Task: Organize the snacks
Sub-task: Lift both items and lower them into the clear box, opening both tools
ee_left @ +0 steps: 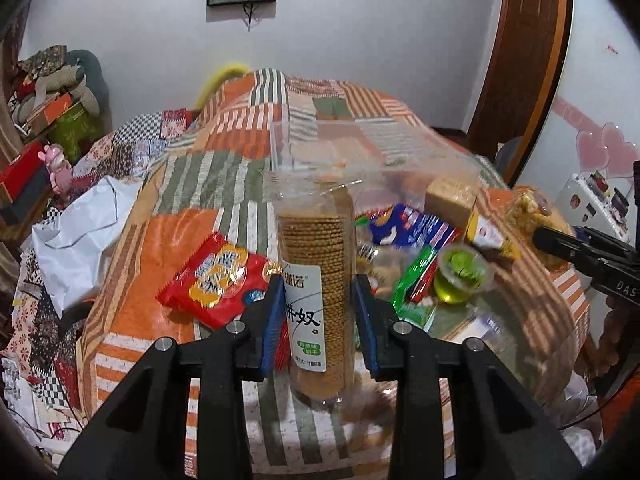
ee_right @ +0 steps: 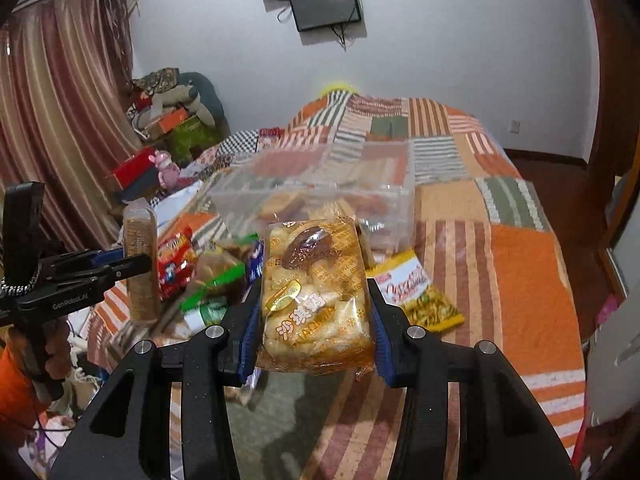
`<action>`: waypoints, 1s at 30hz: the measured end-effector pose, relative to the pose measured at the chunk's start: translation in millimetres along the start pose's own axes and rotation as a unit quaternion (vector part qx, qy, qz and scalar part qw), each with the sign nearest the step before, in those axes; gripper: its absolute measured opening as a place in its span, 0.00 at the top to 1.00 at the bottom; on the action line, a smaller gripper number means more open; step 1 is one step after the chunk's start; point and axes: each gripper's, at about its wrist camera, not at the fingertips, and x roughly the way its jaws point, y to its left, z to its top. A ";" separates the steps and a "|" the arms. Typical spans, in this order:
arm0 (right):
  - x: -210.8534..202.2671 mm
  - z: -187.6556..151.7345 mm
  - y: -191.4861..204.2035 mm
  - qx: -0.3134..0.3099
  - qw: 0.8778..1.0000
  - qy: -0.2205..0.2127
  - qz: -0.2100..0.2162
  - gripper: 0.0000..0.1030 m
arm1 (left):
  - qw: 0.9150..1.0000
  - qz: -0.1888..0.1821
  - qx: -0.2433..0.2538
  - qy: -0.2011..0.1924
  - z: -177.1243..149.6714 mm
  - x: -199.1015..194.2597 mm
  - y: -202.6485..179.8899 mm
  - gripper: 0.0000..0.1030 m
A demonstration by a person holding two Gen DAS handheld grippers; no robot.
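Left gripper [ee_left: 319,312]: jaws pinched tight on the cracker tube [ee_left: 316,280], a clear round sleeve of stacked ridged biscuits, held upright above the table [ee_left: 256,432].
Right gripper [ee_right: 313,320]: jaws clamped on the sachima pack [ee_right: 314,292], a crinkly see-through orange wrapper with lumpy puffed blocks inside, tilted down a bit.
Bin [ee_right: 320,192]: clear plastic box, rectangular, just behind the snack pile.
Left view only: green jelly cup [ee_left: 464,276], round and glossy, plus a red foil packet [ee_left: 216,276].
Right view only: yellow packet [ee_right: 416,296], flat on the striped patchwork cloth [ee_right: 520,280].
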 end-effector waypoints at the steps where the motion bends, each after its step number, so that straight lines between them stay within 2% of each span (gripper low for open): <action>1: 1.5 3.1 0.1 0.000 1.000 -0.003 0.000 0.58 | 1.000 0.000 0.000 -0.002 2.1 -0.5 -0.5 0.67; 11: 9.9 24.9 -2.2 -0.005 1.000 -0.018 0.006 0.58 | 1.000 0.004 0.000 -0.020 32.6 3.1 3.9 0.68; 17: 12.9 39.2 -2.1 -0.018 0.999 -0.028 0.002 0.58 | 0.999 0.020 0.008 -0.032 52.9 6.5 6.8 0.68; 30: 35.3 73.8 -2.6 -0.038 0.998 -0.039 -0.012 0.58 | 0.998 0.018 0.003 -0.064 95.1 18.1 9.8 0.68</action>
